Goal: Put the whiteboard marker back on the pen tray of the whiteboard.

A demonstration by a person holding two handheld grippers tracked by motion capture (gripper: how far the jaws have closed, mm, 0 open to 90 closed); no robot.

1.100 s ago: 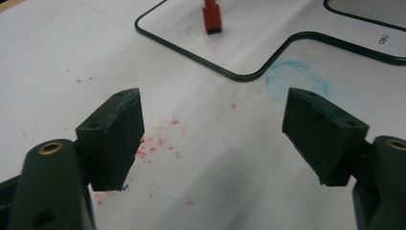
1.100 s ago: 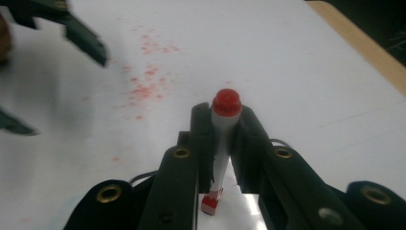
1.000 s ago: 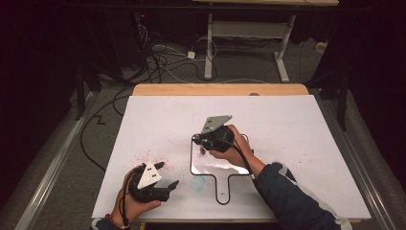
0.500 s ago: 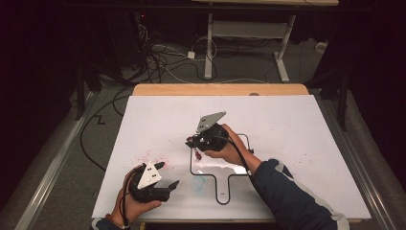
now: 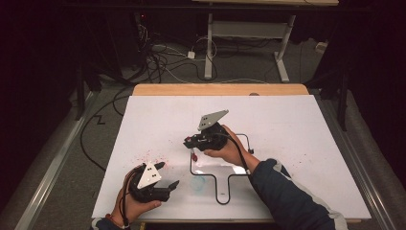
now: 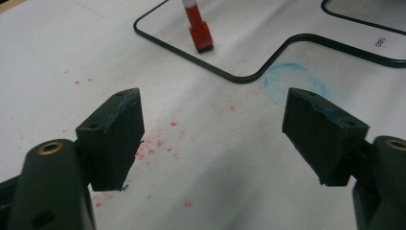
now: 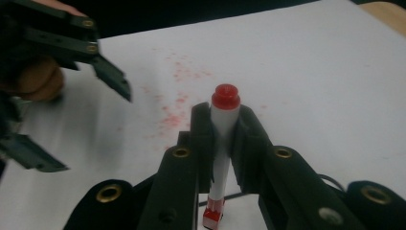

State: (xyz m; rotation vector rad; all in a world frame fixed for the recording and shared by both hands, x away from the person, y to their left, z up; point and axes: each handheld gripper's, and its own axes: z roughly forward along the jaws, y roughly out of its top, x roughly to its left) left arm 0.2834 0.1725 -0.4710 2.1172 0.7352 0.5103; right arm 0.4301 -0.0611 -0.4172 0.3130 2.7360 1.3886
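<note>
You had a white sheet (image 5: 297,129) covering most of the tabletop (image 5: 220,89), whose bare wooden edge showed along the far side. Red specks (image 6: 158,143) were scattered across the sheet at the near left, and a faint blue smudge (image 6: 294,79) lay close by. Beyond the tabletop, cables (image 5: 163,57) tangled on the grey floor (image 5: 62,158) beside a white desk frame (image 5: 249,33)
</note>
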